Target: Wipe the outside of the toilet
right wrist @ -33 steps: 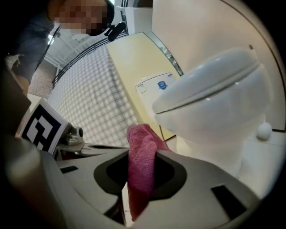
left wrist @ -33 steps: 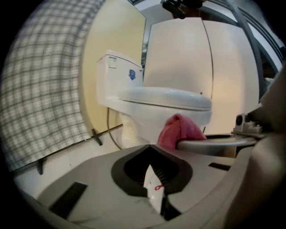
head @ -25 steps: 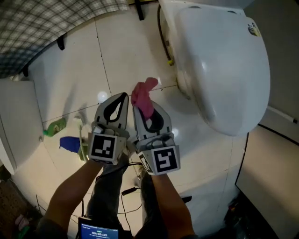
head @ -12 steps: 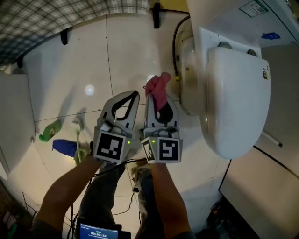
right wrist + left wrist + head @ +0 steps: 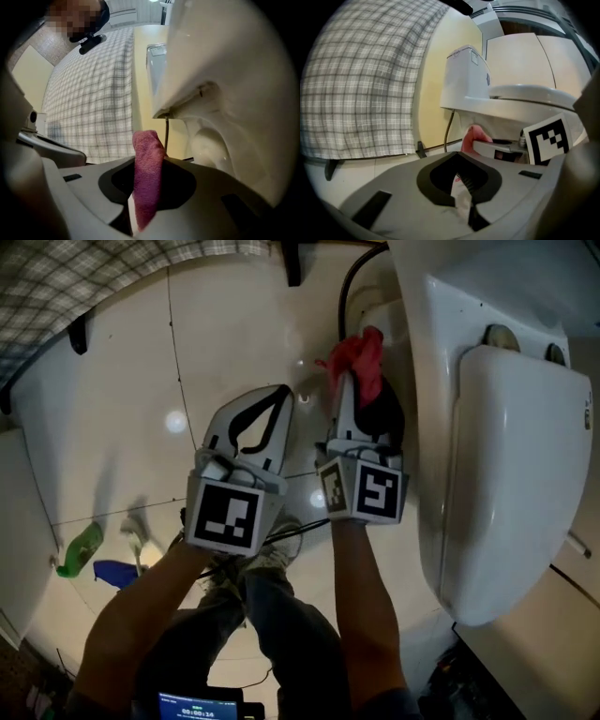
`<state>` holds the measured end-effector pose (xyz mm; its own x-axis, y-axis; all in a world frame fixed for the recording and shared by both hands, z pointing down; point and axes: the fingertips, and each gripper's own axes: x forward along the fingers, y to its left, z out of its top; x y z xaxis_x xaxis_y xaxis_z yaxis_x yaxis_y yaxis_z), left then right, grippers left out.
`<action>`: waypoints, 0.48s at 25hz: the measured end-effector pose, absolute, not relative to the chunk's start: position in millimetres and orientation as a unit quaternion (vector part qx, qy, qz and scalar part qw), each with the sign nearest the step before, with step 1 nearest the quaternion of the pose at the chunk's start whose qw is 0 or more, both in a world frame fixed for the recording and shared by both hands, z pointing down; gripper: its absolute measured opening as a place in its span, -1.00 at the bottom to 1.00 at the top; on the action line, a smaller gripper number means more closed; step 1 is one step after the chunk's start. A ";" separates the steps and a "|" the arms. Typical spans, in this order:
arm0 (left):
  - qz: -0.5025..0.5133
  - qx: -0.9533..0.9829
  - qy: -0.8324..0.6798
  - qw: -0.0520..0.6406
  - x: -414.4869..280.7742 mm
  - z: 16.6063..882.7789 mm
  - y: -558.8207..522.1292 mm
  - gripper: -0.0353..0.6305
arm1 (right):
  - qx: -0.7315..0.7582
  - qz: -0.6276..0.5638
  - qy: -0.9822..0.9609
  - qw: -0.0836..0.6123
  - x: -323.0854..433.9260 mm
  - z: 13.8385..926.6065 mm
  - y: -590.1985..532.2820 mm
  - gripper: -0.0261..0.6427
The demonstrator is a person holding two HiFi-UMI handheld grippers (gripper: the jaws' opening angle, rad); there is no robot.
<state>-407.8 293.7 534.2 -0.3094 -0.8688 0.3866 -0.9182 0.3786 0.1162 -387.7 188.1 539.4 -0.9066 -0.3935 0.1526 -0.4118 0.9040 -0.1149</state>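
The white toilet [image 5: 487, 381] fills the right of the head view, lid down, and its cistern [image 5: 466, 77] shows in the left gripper view. My right gripper [image 5: 354, 381] is shut on a pink cloth [image 5: 361, 357], which sticks out past the tips right beside the toilet's left side, below the seat rim. I cannot tell whether the cloth touches the porcelain. In the right gripper view the pink cloth [image 5: 146, 173] hangs between the jaws of the right gripper [image 5: 143, 197], with the toilet bowl [image 5: 220, 93] close on the right. My left gripper [image 5: 279, 395] is shut and holds nothing, just left of the right one.
A dark hose [image 5: 352, 282] runs down behind the toilet base. A checked curtain [image 5: 56, 287] hangs at the upper left. On the tiled floor [image 5: 122, 399] at the left lie a green bottle [image 5: 80, 549] and a blue object [image 5: 117, 571]. A pale panel [image 5: 553, 624] stands right of the toilet.
Both grippers have moved forward and right toward the toilet. The pink cloth has gone from open floor to right beside the toilet's side. The grip is unchanged.
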 end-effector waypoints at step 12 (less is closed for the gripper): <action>0.062 0.602 -0.760 0.238 -321.1 585.5 246.0 -0.88 | 0.280 0.084 -0.948 0.122 -258.0 562.6 194.5 -0.66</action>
<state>-321.1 246.0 585.5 -0.1617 -0.8854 0.4359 -0.9443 0.2671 0.1922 -258.0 194.5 562.6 -0.8132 -0.5115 0.2777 -0.5523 0.8288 -0.0905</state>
